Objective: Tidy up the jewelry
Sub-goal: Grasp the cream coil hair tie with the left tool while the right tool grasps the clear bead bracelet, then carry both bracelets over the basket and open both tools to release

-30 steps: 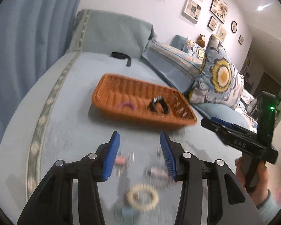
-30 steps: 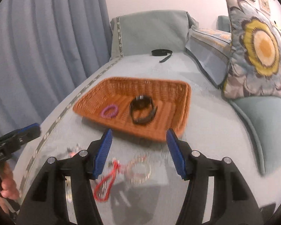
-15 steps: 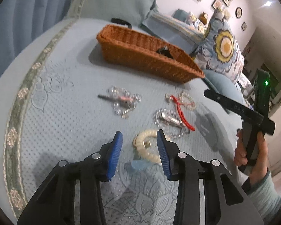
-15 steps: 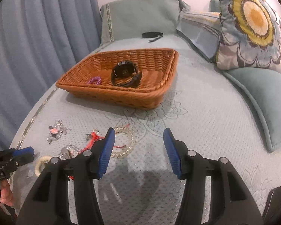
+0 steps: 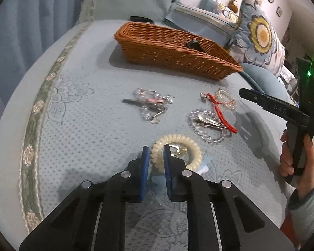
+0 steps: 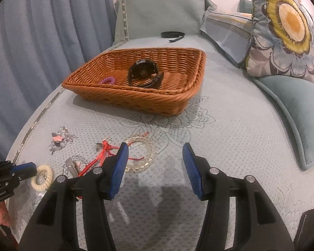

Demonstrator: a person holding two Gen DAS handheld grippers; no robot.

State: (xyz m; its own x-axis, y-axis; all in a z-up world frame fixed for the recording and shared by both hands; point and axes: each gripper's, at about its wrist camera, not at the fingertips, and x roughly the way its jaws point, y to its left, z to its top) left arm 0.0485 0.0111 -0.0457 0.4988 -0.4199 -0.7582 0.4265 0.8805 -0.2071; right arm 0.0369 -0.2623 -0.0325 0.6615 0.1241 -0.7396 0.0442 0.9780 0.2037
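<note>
My left gripper (image 5: 156, 153) is shut on the near left rim of a cream spiral bracelet (image 5: 184, 141) that lies on the bedspread; it also shows in the right wrist view (image 6: 43, 176). Beyond it lie a clear bead bracelet with a metal clip (image 5: 207, 123), a red cord (image 5: 219, 113), a pale bead bracelet (image 5: 226, 98) and a crystal charm cluster (image 5: 151, 104). The wicker basket (image 6: 178, 102) holds a black watch (image 6: 144, 74) and a purple spiral band (image 6: 107, 80). My right gripper (image 6: 155, 159) is open and empty, above the bedspread right of the pale bead bracelet (image 6: 144, 156).
A black strap (image 6: 172, 35) lies on the bed behind the basket. Floral pillows (image 6: 282, 31) and a teal cushion (image 6: 297, 108) line the right side. A blue curtain (image 6: 41, 41) hangs at the left, beside the bed edge.
My left gripper has dropped down to the cream bracelet and closed on its rim. My right gripper has moved slightly closer to the bedspread and stays open.
</note>
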